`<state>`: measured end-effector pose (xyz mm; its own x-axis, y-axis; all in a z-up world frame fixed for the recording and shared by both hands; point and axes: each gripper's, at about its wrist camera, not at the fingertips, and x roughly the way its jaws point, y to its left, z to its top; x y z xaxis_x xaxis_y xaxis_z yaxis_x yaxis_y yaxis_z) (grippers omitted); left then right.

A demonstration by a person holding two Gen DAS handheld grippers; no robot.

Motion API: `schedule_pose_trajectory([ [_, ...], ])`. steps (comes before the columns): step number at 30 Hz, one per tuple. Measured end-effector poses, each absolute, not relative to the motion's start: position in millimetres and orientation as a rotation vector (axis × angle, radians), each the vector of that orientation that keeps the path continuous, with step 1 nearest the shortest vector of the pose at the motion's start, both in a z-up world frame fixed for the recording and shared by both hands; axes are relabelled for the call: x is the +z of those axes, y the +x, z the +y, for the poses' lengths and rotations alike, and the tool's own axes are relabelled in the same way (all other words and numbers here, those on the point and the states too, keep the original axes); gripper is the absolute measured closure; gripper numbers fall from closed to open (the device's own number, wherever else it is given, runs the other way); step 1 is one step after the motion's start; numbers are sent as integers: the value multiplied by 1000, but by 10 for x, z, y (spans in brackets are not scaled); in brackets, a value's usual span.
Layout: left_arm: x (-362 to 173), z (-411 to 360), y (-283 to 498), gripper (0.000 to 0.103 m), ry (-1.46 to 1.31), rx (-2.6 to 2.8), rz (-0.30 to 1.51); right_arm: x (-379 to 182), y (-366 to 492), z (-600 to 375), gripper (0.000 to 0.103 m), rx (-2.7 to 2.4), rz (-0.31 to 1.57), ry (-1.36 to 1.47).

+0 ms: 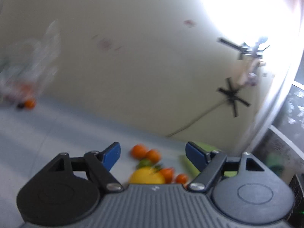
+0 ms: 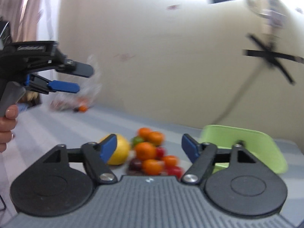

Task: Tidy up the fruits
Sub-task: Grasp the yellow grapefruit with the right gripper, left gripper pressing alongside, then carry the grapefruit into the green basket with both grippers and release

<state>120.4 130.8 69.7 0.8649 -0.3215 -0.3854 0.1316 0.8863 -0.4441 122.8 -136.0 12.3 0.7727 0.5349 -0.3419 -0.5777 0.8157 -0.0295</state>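
**Both grippers poised over the fruit pile**

The right gripper (image 2: 149, 148) and left gripper (image 1: 153, 154) are released, nothing between their jaws. The fruit pile (image 2: 150, 152) lies just ahead of the right one, the green tray (image 2: 247, 142) to its right. The operator should probably single out one outer orange (image 2: 145, 151), approaching slowly to avoid scattering the rest.

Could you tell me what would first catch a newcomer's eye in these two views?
A bright heap of fruit, oranges around a big yellow one, lies on the grey table ahead of the open, empty right gripper. A lime-green tray sits to its right, and a clear plastic bag lies far left by the wall.
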Motion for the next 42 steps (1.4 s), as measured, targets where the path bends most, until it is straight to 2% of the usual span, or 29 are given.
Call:
schedule_pose_trajectory([
  [4,449,1464,1115,26,-438,-198,494,-2,1459,-896,24,654,405,-181],
  [8,421,1535,1050,26,-432,-188,503,-129,1642,-540,25,642,451,-255],
  [10,477,1523,1017,26,-411,-194,484,-193,1753,-407,26,637,508,-305],
  [11,490,1511,1009,26,-398,-196,476,-244,1789,-412,31,630,536,-323],
  [14,509,1475,960,27,-387,-218,478,-253,1751,-397,36,613,523,-333],
  [28,436,880,595,27,-306,-477,542,-19,626,-1439,36,525,474,-237],
  [34,278,507,641,27,-309,-562,649,-199,591,-1766,36,424,528,-239],
  [40,237,218,711,27,-287,-596,719,-254,528,-1763,35,426,489,-241],
  [42,246,114,730,27,-262,-606,728,-233,464,-1815,31,445,474,-224],
])
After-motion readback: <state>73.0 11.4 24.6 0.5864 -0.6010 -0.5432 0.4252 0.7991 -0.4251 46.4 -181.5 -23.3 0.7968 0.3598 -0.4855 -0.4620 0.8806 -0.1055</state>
